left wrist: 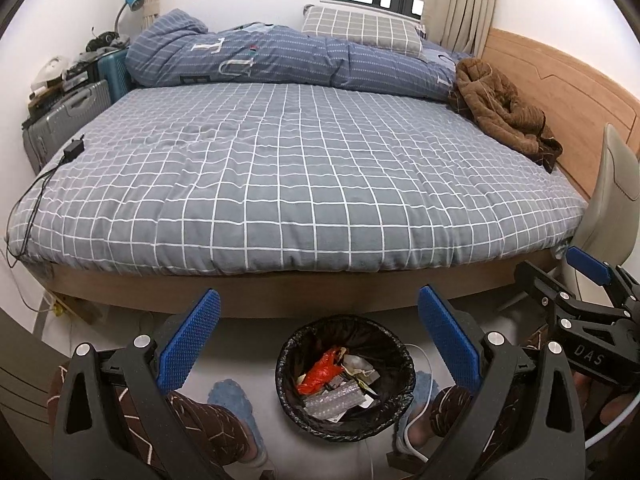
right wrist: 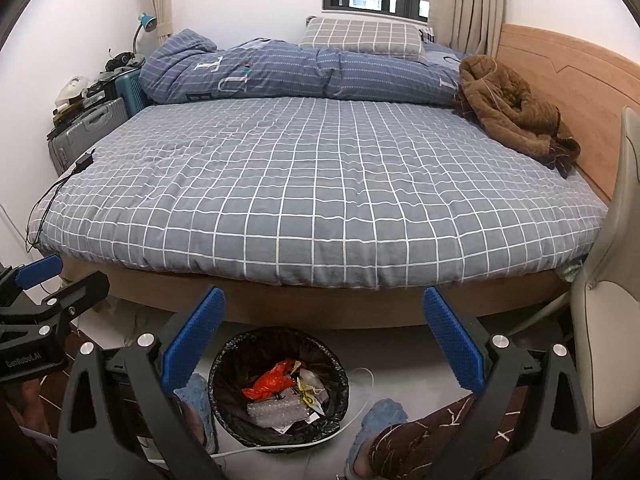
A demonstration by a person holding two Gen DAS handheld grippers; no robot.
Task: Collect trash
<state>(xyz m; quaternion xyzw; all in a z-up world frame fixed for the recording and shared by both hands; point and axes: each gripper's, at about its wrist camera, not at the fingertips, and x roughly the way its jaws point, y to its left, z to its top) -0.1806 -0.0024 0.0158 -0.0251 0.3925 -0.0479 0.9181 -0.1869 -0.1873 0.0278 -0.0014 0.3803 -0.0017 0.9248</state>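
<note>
Apparently the job is nearly done: my left claw (left wrist: pixel 318 338) and right claw (right wrist: pixel 324 336) both gape wide, empty, above the filled bin (left wrist: pixel 346 376); the bed (left wrist: pixel 300 184) shows no litter.

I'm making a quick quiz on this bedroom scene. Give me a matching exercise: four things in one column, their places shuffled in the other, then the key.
Things:
1. trash bin
2. brown jacket
3. black charger
4. checked pillow

Places:
A. bed's left edge
B. under the window
C. on the floor before the bed
D. by the wooden headboard

Pairs: 1-C, 2-D, 3-A, 4-B
</note>
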